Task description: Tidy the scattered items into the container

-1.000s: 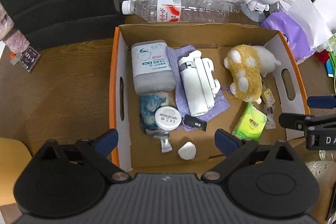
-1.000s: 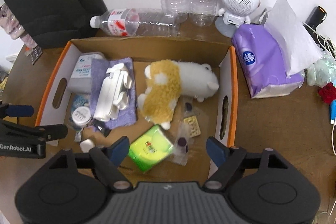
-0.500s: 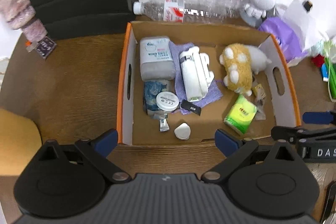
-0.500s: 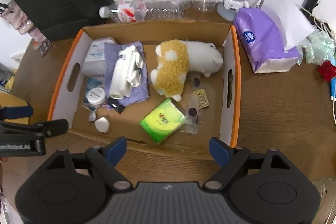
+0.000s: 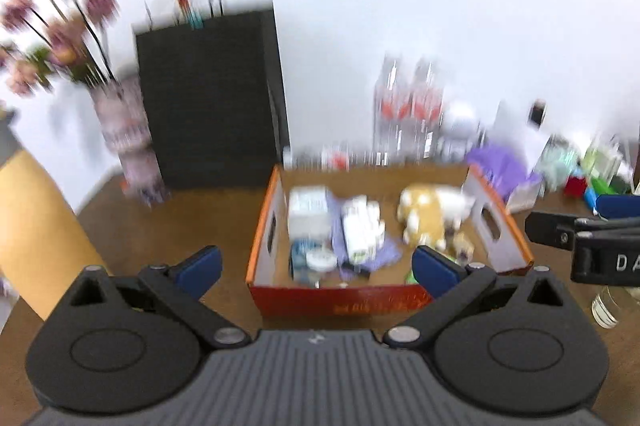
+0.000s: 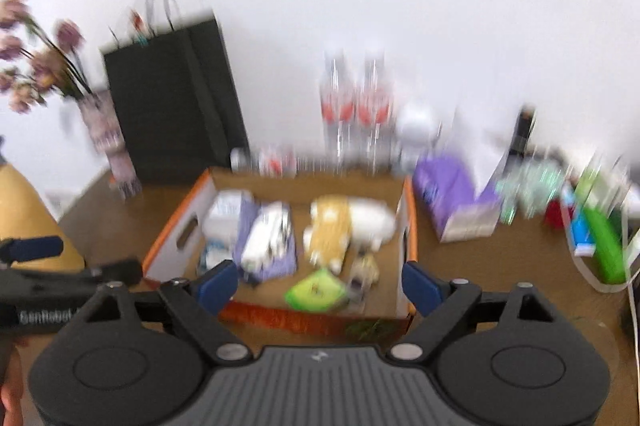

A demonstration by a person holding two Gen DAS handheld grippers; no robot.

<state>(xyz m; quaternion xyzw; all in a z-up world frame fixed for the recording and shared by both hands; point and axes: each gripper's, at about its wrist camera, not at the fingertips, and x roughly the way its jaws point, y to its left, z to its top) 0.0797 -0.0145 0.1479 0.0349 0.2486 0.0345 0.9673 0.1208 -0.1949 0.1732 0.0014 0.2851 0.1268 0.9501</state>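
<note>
**Container and Contents: Condition**

The cardboard box (image 6: 407,226), orange-edged with cut-out handles, sat open on the wooden table. Inside lay a yellow-and-white plush toy (image 6: 344,222) at right, a white device (image 6: 266,240) on a purple cloth (image 6: 286,258) at centre, a pale pack (image 6: 224,216) at left, and a green packet (image 6: 314,292) near the front wall. Motion blur obscured the smaller items.

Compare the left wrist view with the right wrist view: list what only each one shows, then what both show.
Only the left wrist view shows the clear glass at its right edge. Only the right wrist view shows the bright green object and white cable at far right. Both, though blurred, show the cardboard box holding the plush toy, the black paper bag, and open, empty tongs: left tongs, right tongs.
</note>
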